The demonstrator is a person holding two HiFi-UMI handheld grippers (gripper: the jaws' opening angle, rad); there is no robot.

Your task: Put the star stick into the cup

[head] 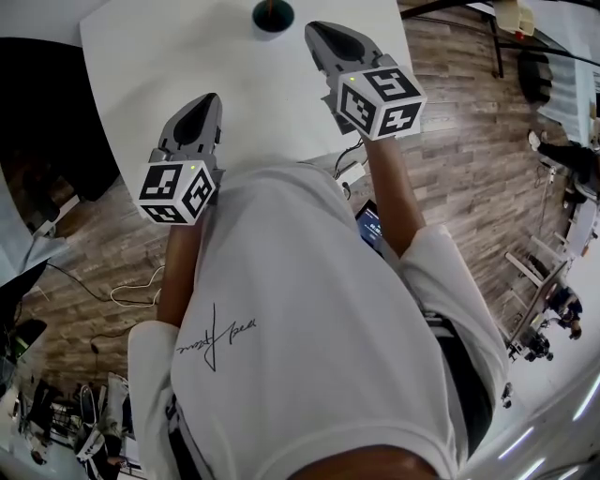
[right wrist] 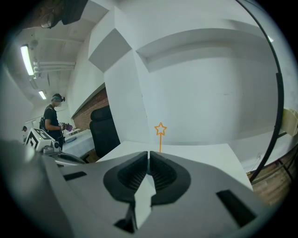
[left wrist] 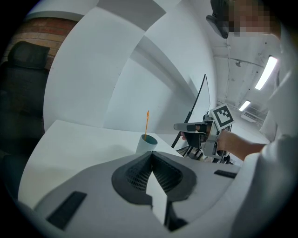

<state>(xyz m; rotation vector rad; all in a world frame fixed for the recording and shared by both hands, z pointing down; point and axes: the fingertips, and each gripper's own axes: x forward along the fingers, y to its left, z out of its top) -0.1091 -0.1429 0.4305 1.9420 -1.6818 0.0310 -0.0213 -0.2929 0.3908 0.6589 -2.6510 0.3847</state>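
The teal cup (head: 273,14) stands at the far edge of the white table (head: 187,56). In the left gripper view the cup (left wrist: 146,143) holds the thin orange star stick (left wrist: 147,122) upright. The right gripper view shows the stick's star top (right wrist: 160,128) just above the jaws, which hide the cup. My left gripper (head: 208,99) hovers over the table's near left, shut and empty, well short of the cup. My right gripper (head: 317,30) is shut with nothing in it, close to the cup's right. It also shows as the right gripper (left wrist: 185,126) in the left gripper view.
A black office chair (right wrist: 103,130) stands beyond the table's left side, and it is also seen as the chair (left wrist: 18,93). A person (right wrist: 52,116) stands far off at another bench. Cables (head: 131,291) lie on the wooden floor (head: 450,141).
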